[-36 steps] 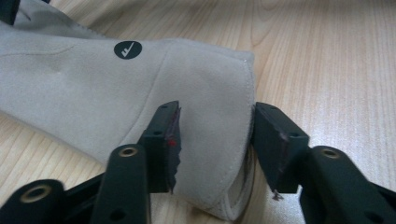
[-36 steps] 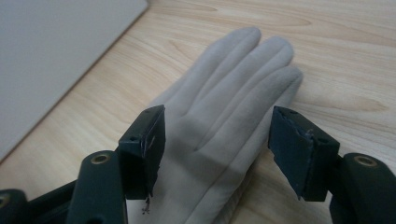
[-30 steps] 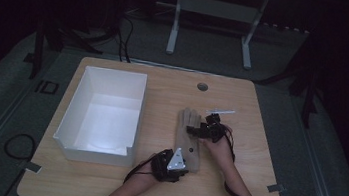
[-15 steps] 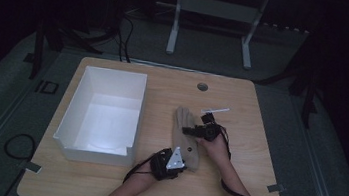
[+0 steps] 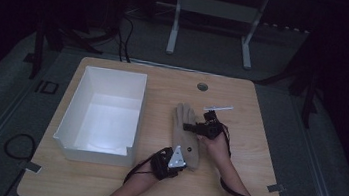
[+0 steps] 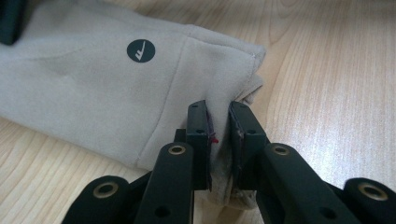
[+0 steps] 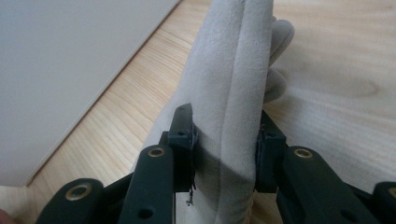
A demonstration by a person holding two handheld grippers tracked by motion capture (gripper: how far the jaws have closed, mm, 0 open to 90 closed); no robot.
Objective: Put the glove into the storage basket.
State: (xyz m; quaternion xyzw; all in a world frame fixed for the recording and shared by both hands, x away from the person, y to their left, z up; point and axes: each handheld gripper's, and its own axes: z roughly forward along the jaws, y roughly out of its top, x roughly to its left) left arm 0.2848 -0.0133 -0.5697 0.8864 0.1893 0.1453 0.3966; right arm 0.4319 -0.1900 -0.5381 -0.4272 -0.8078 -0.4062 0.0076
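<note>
Beige glove (image 5: 184,132) lies flat mid-table, just 3 o'clock of white bin (image 5: 105,114); left gripper (image 6: 219,135) clamped on cuff corner; right gripper (image 7: 224,140) clamped across palm w/ fingers toward 12; likely lift together, keep both grips even so fabric doesn't slip.

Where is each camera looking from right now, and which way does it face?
High view: above the person's side, looking forward and down at the table, white bin and glove; forearms enter from below.
Left gripper view: rides the left gripper, facing the glove's cuff, jaws pinching it.
Right gripper view: rides the right gripper, looking along the glove toward its fingers, bin at its left.
All three share the glove.
</note>
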